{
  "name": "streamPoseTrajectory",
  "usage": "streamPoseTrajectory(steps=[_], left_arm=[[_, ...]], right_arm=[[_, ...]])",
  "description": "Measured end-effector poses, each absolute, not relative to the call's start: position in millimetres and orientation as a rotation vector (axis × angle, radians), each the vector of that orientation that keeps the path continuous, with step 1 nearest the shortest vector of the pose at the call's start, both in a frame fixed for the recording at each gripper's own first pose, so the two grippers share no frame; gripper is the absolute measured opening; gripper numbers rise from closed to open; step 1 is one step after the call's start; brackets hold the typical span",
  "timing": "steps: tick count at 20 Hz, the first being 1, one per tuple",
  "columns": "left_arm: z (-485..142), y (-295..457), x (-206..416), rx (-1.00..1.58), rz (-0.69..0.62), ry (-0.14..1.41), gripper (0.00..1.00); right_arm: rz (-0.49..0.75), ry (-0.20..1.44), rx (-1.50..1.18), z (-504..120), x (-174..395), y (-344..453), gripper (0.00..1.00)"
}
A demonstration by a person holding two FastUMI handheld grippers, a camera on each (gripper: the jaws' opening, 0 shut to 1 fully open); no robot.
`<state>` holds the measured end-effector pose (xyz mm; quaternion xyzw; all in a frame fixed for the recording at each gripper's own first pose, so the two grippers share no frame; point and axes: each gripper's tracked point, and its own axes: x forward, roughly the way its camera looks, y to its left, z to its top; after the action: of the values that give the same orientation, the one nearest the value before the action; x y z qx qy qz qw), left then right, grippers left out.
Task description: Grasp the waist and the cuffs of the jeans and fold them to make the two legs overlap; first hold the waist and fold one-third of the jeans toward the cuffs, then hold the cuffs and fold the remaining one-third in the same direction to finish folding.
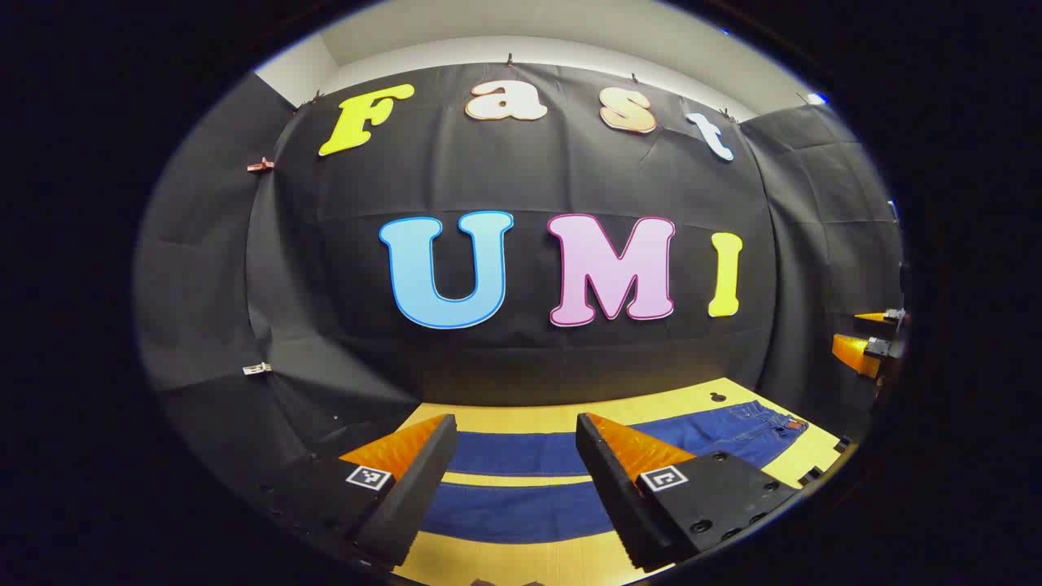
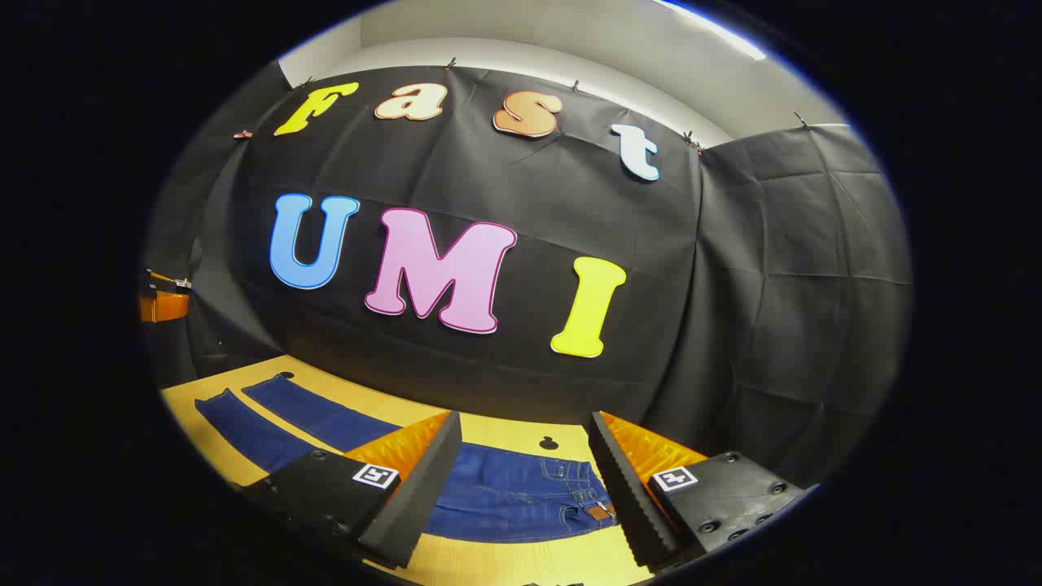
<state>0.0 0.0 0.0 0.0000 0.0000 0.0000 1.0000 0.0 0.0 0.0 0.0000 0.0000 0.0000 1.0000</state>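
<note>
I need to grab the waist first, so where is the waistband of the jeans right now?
In the right gripper view the waistband lies flat on the wooden table, just inside the right gripper's right-hand finger, near the small dark hole.

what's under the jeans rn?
The jeans lie flat and unfolded on the yellow wooden table, with bare tabletop showing between the two legs. What the denim itself covers can't be seen. Both grippers hover above, open.

Blue jeans (image 2: 496,492) flat and unfolded on the table, legs spread apart.
</note>
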Motion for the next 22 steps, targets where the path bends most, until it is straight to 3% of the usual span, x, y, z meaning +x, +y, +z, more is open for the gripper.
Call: streamPoseTrajectory(steps=[6, 7, 10, 16, 19, 22], left_arm=[[2.2, -7.4, 12.5, -0.030, -0.010, -0.006, 0.95], [2.4, -5.3, 14.4, -0.026, -0.003, -0.009, 0.95], [-0.3, 3.8, 23.5, -0.024, 0.025, -0.005, 0.95], [-11.0, 16.1, 40.8, -0.063, 0.035, 0.022, 0.95], [-40.9, 41.2, 50.9, -0.094, 0.050, 0.074, 0.95], [-87.7, 88.0, 63.9, -0.036, 0.103, 0.189, 0.95]], right_arm=[[-0.018, -0.027, 0.002, 6.0, 8.6, -2.1, 0.96], [-0.020, -0.036, 0.000, 8.4, 10.3, -2.0, 0.93], [-0.016, -0.032, -0.012, 4.4, 16.8, -1.6, 1.00], [-0.023, -0.039, -0.026, 4.5, 30.5, -4.5, 0.96], [-0.018, -0.025, -0.056, -5.6, 41.1, -3.7, 0.93], [-0.012, -0.008, -0.098, -18.8, 53.1, -3.3, 0.97]])
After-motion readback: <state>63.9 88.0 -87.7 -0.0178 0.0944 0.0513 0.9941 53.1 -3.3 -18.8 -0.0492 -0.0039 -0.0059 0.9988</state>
